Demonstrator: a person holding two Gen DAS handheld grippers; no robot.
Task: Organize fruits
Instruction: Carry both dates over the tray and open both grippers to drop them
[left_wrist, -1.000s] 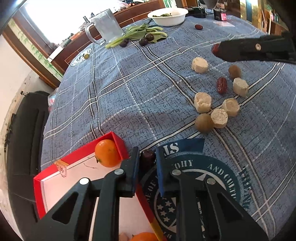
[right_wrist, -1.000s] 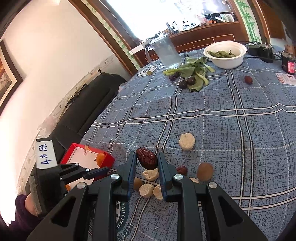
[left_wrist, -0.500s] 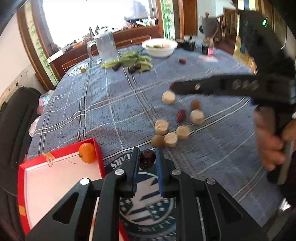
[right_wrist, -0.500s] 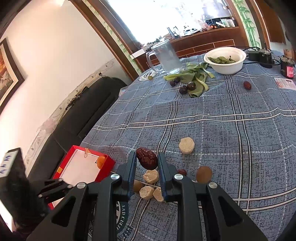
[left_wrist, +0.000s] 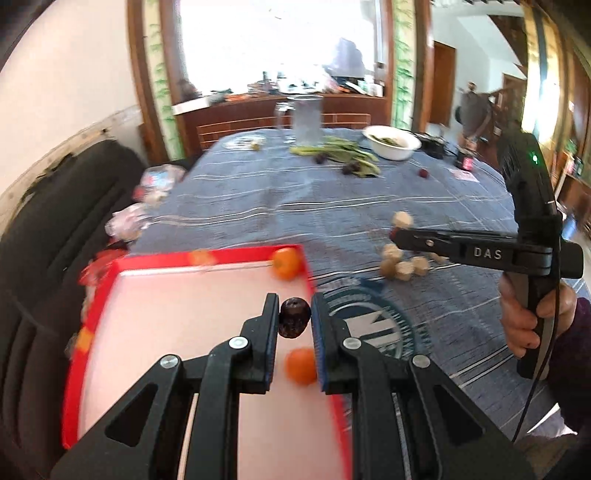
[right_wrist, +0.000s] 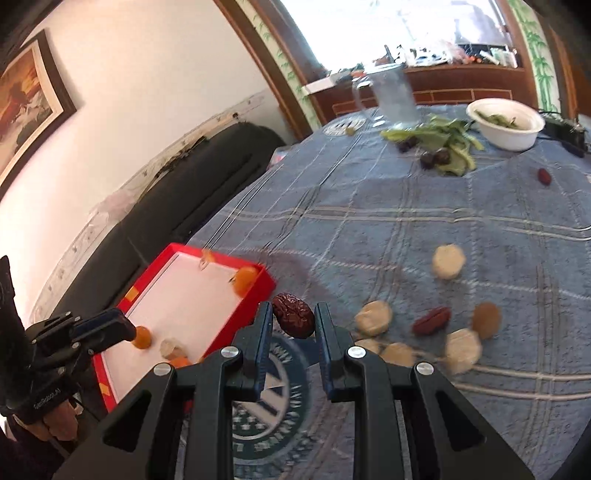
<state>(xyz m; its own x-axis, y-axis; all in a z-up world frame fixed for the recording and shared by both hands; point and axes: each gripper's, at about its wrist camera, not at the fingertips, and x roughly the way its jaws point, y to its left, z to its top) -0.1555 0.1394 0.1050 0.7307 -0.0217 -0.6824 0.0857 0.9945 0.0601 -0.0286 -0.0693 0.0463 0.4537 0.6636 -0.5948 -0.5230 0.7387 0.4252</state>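
Gripping a dark date in our left gripper, we are holding it over the pale floor of the red box, the jaws clamped tight on the fruit. Just below it inside the box, a small orange is sitting close to the right wall, and a second orange is resting in the far right corner.

Our right gripper is likewise pinching a wrinkled red date, and we are carrying it above the blue plaid tablecloth, just beside the near corner of the box but not yet over it.

A little farther out on the cloth, we are seeing what is left to sort: several pale round pieces, another red date and a brownish fruit lying in a loose cluster, with one more pale piece apart beyond them. Farther still, a lone red date is lying near the leafy greens, where a few dark fruits are sitting. At the far edge, a white bowl and a glass jug are standing.

We judge we are in the delivery step, with both dates on their way into the box. The next move calls for lowering the left one toward the floor before letting go, away from the orange, then bringing the right one across the red wall.
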